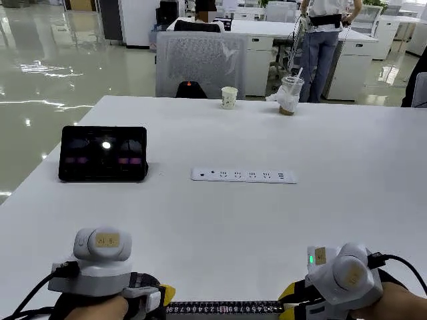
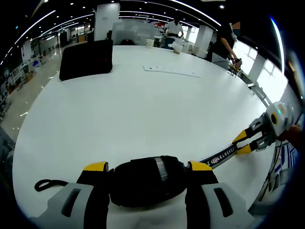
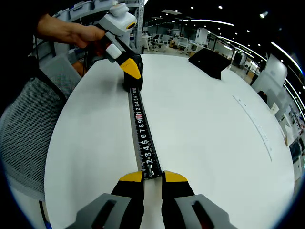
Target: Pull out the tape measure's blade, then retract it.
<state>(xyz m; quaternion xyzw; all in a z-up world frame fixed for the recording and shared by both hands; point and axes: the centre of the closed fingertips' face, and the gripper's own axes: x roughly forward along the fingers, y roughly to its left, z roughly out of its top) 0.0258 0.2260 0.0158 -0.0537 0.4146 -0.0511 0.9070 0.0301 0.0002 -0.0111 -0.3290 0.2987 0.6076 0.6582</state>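
The left gripper (image 2: 147, 166) has its yellow-tipped jaws closed against the sides of the tape measure (image 2: 147, 183), a rounded, matte black housing sitting low on the counter (image 2: 143, 105). From it the blade (image 3: 143, 138) runs out flat along the counter, a narrow black strip printed with white numerals and one reddish mark. Its free end is pinched between the nearly closed jaws of the right gripper (image 3: 152, 177), whose tips are also yellow over grey plastic. The counter is smooth, white and faintly glossy. Farther back lie a black slab-shaped tablet (image 1: 103, 153) with a reflective screen and a long white power strip (image 1: 243, 175). Near the far edge stand a paper cup (image 1: 229, 97) and a clear plastic cup (image 1: 290, 90).
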